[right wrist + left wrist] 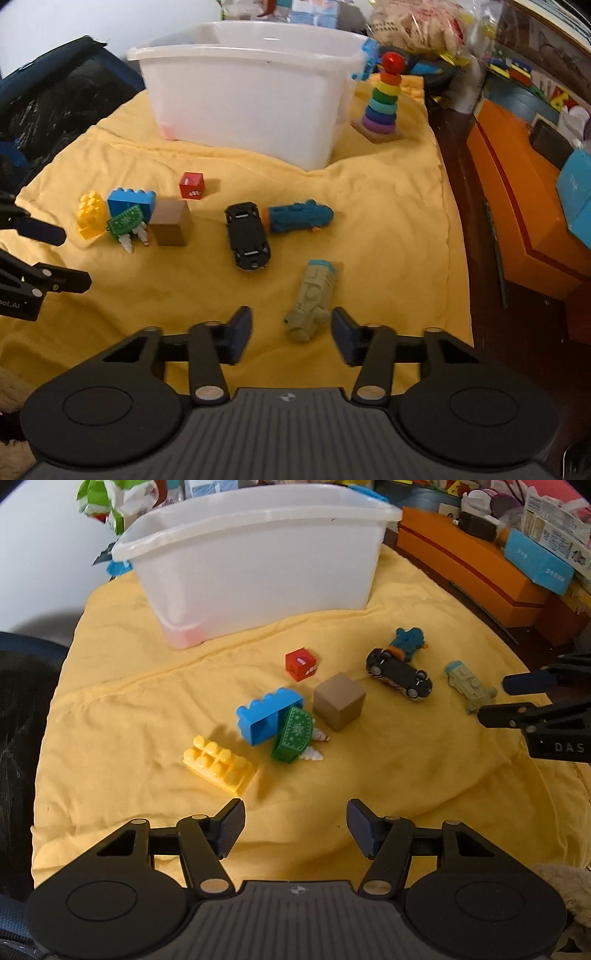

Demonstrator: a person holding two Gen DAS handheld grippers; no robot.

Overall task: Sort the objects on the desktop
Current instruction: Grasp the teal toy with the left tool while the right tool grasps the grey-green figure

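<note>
Near the white bin (251, 99), toys lie loose on yellow cloth (388, 221); right claw (291, 332) open, empty, straddling pale-green train toy (312, 299) prob. for pickup; left claw (295, 825) wide, empty.

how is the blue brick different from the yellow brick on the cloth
The blue brick lies tipped on its side, hollow underside showing; the yellow brick lies flat, studs up. The blue brick touches the green toy; the yellow brick lies apart from it. Both are studded plastic bricks on the yellow cloth.
</note>
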